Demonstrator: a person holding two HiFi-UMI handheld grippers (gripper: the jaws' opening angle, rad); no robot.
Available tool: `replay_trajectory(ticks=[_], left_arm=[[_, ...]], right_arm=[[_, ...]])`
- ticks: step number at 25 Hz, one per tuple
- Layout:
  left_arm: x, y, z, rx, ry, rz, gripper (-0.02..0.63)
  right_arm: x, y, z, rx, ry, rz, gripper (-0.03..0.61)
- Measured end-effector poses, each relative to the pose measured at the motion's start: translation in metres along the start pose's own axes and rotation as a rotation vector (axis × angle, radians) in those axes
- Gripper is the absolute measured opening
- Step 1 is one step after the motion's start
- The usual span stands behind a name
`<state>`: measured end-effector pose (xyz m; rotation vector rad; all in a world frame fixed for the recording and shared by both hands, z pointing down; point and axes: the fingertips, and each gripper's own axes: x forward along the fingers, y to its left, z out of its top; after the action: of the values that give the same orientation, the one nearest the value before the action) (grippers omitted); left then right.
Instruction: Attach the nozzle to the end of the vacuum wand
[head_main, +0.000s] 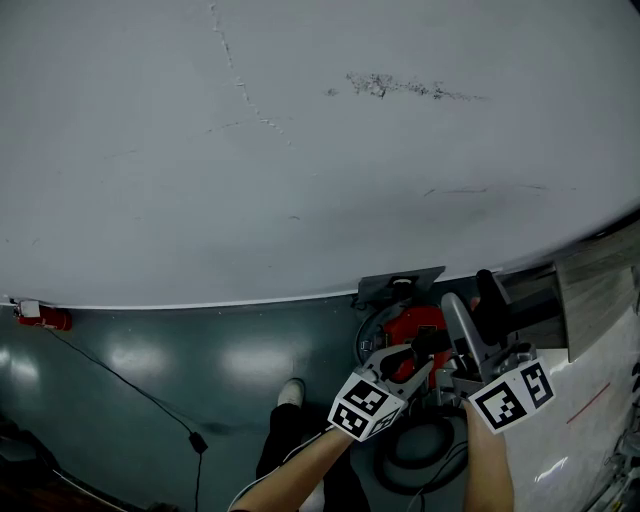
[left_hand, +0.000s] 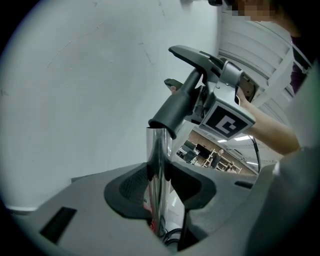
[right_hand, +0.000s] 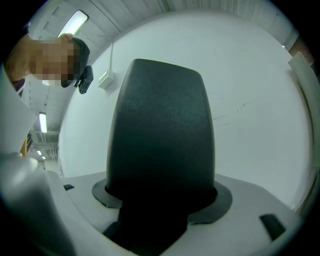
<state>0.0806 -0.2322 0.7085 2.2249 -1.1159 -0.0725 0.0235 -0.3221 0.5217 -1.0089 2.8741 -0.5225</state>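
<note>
In the left gripper view a chrome vacuum wand (left_hand: 157, 170) stands upright between the pads of my left gripper (left_hand: 159, 187), which press on it. The collar of a black nozzle (left_hand: 182, 100) sits over the wand's top end. My right gripper (left_hand: 212, 82) holds the nozzle's upper part. In the right gripper view the nozzle (right_hand: 160, 130) fills the gap of the right gripper (right_hand: 160, 200), clamped by both pads. From the head view, the left gripper (head_main: 400, 362) and the right gripper (head_main: 478, 345) are close together at the bottom right, over the red vacuum body (head_main: 415, 330).
A big white surface (head_main: 300, 150) fills the upper part of the head view. Below it is a dark green floor (head_main: 200, 360) with a thin black cable (head_main: 120, 380) and a coiled black hose (head_main: 420, 450). A person's shoe (head_main: 291, 392) is near the vacuum.
</note>
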Motion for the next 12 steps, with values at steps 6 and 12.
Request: replay_trajectory(ticks=[6,12], left_arm=[[-0.001,0.002,0.000,0.019,0.016,0.010,0.143],[-0.001,0.002,0.001,0.038,0.023,0.022,0.143]], right_arm=[[0.018,0.023,-0.009,-0.112,0.080,0.058,0.328],[0.023,0.028,-0.013,-0.137,0.120,0.077,0.328]])
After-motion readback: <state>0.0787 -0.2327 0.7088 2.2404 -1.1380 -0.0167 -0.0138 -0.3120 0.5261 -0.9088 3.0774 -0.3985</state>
